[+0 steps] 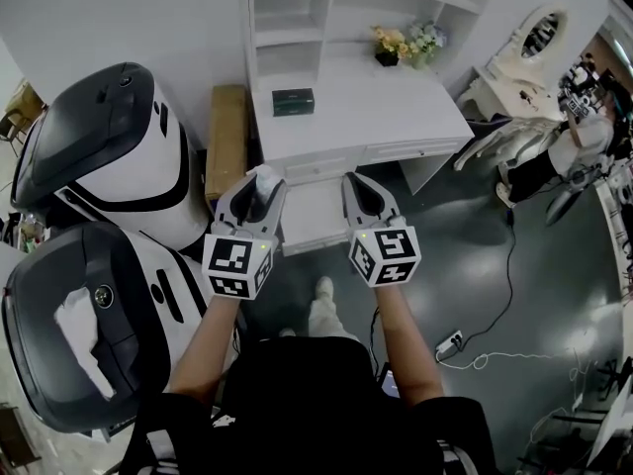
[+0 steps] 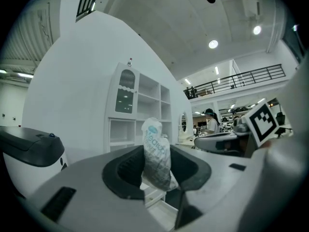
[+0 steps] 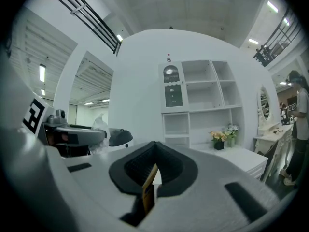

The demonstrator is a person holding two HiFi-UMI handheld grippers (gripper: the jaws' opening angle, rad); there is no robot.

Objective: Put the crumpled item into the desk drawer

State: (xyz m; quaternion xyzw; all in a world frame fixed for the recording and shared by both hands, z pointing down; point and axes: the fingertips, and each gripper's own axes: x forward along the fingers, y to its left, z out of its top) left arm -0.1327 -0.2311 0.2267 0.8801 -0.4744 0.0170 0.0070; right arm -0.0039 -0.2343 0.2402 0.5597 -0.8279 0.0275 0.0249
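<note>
The crumpled item (image 1: 265, 177) is a white plastic wrapper with blue print, standing upright between the pads in the left gripper view (image 2: 155, 151). My left gripper (image 1: 261, 182) is shut on it and points level at the white desk (image 1: 396, 107). Just below and ahead of both grippers, the desk drawer (image 1: 313, 216) stands pulled out; in the left gripper view the drawer (image 2: 154, 199) shows under the wrapper. My right gripper (image 1: 364, 184) hovers beside the left one, its jaws meeting at the tips with nothing between them (image 3: 153, 167).
On the desk top lie a dark box (image 1: 293, 101) and a small pot of flowers (image 1: 406, 43). A wooden board (image 1: 226, 137) leans left of the desk. Two large white-and-black machines (image 1: 109, 151) stand at the left. A power strip (image 1: 450, 343) and cable lie on the floor.
</note>
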